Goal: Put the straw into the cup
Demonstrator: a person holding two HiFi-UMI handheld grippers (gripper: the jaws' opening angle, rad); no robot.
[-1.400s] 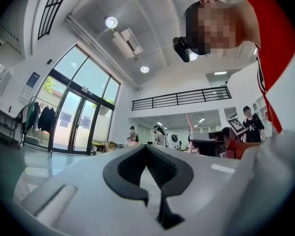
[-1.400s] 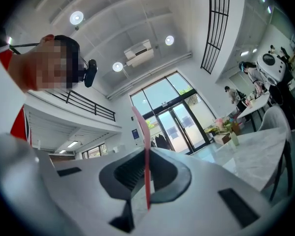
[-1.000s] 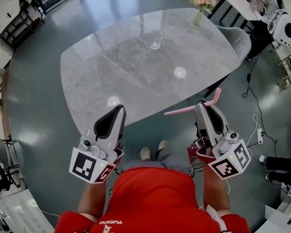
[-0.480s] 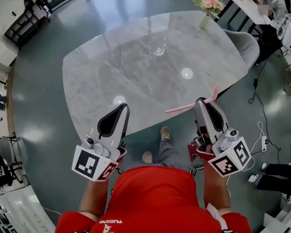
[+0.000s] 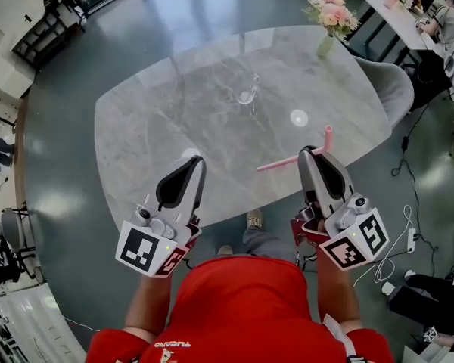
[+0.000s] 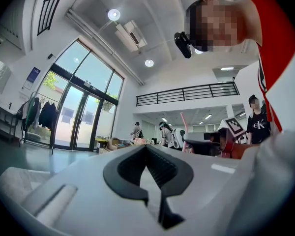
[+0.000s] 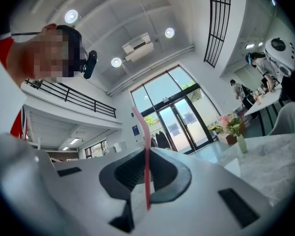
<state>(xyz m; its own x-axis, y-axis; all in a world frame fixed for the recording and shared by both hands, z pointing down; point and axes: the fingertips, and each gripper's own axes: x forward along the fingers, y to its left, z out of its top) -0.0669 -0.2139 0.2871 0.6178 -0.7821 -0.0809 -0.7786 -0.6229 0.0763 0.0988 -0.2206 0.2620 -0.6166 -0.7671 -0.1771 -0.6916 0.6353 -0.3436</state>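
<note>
A clear glass cup (image 5: pixel 247 89) stands upright near the far middle of the grey marble table (image 5: pixel 151 127). A pink bendy straw (image 5: pixel 287 159) lies crosswise in my right gripper (image 5: pixel 312 154), which is shut on it; its bent end (image 5: pixel 327 136) points up. The right gripper view shows the straw (image 7: pixel 146 161) pinched between the jaws of the right gripper (image 7: pixel 146 154). My left gripper (image 5: pixel 189 162) is shut and holds nothing, as the left gripper view confirms for the left gripper (image 6: pixel 147 150). Both hover over the table's near edge, well short of the cup.
A vase of pink flowers (image 5: pixel 329 13) stands at the table's far right. A grey chair (image 5: pixel 393 82) sits beyond the right edge. Cables and a power strip (image 5: pixel 408 239) lie on the floor at right. Racks (image 5: pixel 38 29) stand far left.
The person has stepped toward the table, so both grippers now reach over its near edge. The straw's bent end has turned more upright. Both grippers stay shut.
</note>
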